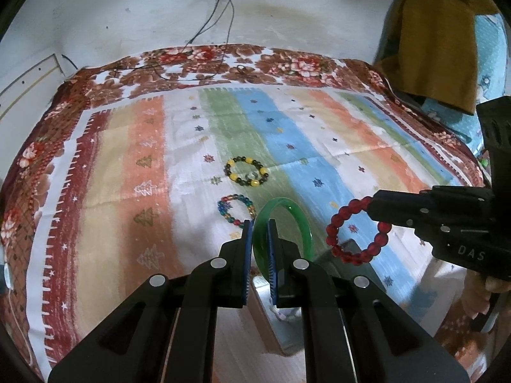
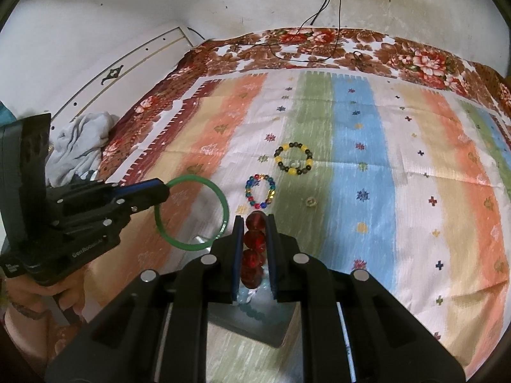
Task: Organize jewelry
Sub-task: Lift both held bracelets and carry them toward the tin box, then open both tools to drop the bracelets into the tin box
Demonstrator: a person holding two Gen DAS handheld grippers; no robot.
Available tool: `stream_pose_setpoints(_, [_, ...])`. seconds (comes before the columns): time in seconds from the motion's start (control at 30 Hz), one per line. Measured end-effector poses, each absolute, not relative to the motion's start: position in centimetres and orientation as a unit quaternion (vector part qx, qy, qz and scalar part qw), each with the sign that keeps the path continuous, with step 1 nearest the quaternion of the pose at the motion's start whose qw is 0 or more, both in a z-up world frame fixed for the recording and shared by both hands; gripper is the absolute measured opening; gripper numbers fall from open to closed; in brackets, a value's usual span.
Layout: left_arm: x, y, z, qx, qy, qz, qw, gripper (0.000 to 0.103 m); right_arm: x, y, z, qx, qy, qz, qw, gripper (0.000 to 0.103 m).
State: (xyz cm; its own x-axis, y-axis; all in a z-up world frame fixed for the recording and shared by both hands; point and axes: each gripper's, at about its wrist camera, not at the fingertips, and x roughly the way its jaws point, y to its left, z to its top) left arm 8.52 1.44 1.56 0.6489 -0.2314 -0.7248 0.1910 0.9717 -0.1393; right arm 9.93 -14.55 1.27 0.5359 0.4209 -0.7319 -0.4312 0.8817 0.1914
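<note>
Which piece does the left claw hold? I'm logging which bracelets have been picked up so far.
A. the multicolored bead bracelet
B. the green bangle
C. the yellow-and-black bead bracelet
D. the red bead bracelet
B: the left claw is shut on the green bangle, lifted off the striped cloth, while the right claw grips the red bead bracelet.

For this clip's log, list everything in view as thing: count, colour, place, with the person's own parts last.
bangle: 1, green, held in left tongs
bead bracelet: 1, red, held in right tongs
yellow-and-dark bracelet: 1, lying on striped cloth
multicolour bracelet: 1, on cloth, nearer than the yellow one
small ring: 1, pale, on cloth right of the multicolour bracelet
box: 1, grey, under the tongs
striped cloth: 1, pastel, over floral blanket
left tongs: black, shut
right tongs: black, shut
</note>
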Motion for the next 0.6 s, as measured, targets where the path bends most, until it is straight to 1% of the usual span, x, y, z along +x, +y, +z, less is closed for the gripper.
stream_pose_setpoints(0.6, [5.9, -0.4, 0.3, -0.013, 0.413, -0.139, 0.9, 0.009, 7.1, -15.3, -0.3, -0.005, 0.427, 0.244, 0.871, 0.015])
